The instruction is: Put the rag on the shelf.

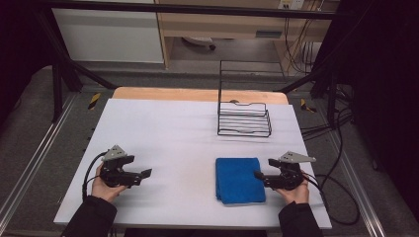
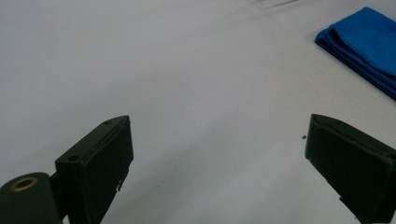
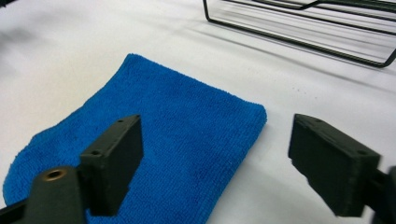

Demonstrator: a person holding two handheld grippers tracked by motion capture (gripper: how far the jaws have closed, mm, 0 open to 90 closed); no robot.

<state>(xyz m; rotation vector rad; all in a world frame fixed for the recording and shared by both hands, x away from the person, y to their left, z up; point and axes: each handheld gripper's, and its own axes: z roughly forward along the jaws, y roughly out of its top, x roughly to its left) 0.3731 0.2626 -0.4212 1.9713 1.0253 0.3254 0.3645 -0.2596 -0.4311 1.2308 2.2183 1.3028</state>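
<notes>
Thing in hand: a folded blue terry-cloth towel [image 1: 239,179], lying flat on the white table top [image 1: 173,138], on the person's right side and near the front edge.
Handling: soft, light and limp by the look of it; likely to sag and unfold if lifted by one layer. Not fragile, and the pile should give the pads good friction.
Where to take hold: best at the thick folded edge or a corner, pinching all the layers together.
Look: deep blue, fuzzy weave, rounded folded edges, stacked layers showing along one side in the left gripper view [image 2: 364,44].
Right gripper [image 1: 259,175]: released, jaws wide apart, nothing between the pads; its tip sits at the towel's right edge, one jaw above the cloth [image 3: 154,158].
Left gripper [image 1: 146,173]: released, jaws spread over bare table, well apart from the towel.
Nearby: a black wire rack [image 1: 244,111] stands farther back.
</notes>
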